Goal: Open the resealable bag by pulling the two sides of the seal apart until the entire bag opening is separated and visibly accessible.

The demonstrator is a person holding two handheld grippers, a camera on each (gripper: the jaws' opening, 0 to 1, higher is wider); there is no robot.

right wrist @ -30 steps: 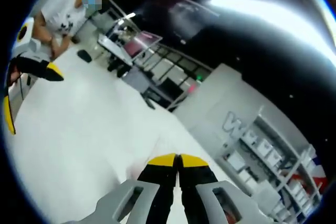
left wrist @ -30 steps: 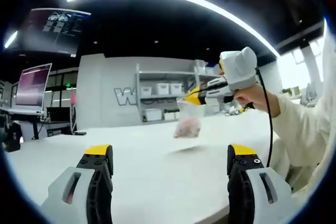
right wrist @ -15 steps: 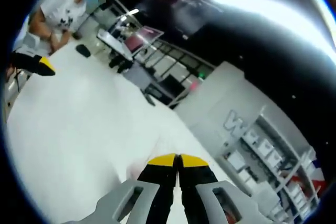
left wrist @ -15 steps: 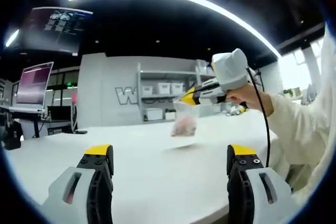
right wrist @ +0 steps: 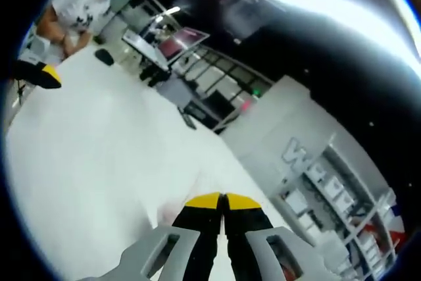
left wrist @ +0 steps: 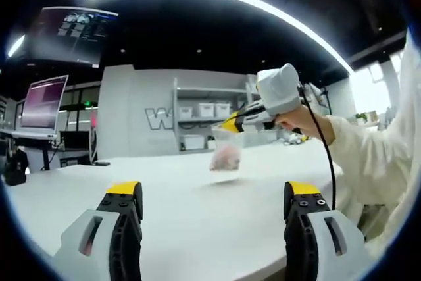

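Above table (left wrist: 197, 208), right gripper (right wrist: 222, 197) clenched on bag (left wrist: 225, 153) top, bag hanging; left gripper (left wrist: 214, 195) released, well short of it. Seal probably unopened: second side needs gripping, then pulling apart.

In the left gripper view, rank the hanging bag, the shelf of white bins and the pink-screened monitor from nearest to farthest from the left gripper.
1. The bag, straight ahead over the table, hanging from the right gripper.
2. The monitor, far left, past the table's edge.
3. The shelf of white bins, against the back wall behind the bag.

The left gripper itself stands open.
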